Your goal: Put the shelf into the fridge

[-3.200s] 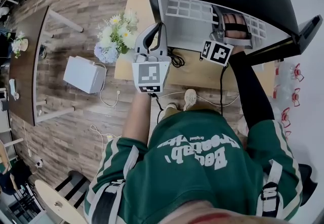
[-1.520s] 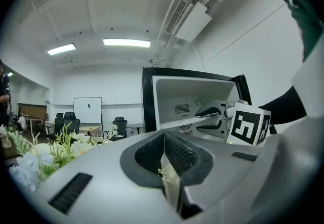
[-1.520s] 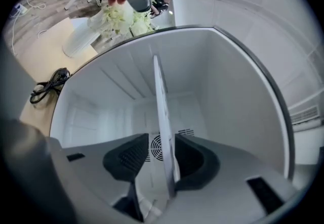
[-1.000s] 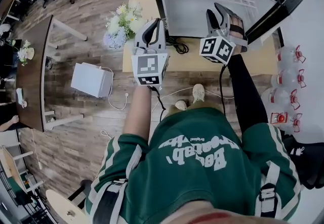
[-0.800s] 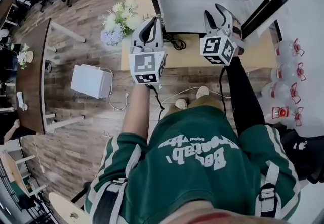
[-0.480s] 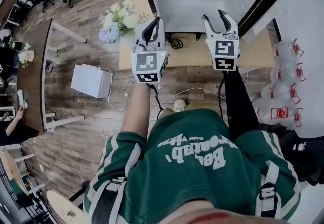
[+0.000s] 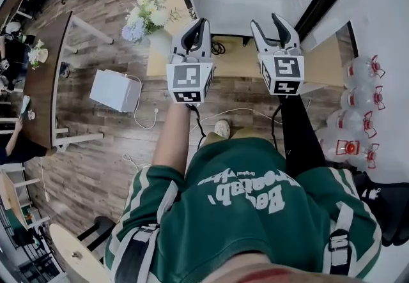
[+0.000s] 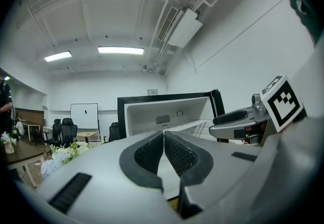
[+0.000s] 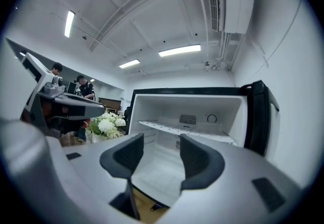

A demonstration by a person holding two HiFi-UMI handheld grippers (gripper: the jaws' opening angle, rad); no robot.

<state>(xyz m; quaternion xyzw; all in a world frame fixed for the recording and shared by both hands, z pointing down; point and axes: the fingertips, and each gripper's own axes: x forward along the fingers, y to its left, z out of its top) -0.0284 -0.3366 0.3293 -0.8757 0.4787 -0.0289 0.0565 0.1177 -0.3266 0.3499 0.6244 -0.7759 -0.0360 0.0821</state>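
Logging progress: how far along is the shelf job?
Done: the shelf sits across the fridge interior. In hand: nothing; the right gripper is opening with nothing between its jaws, the left gripper is shut and empty. Left: perhaps closing the door, which stands open.

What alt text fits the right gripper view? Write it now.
The right gripper has its jaws opening with nothing between them, facing an open fridge with a white shelf across its interior. White flowers stand at left.
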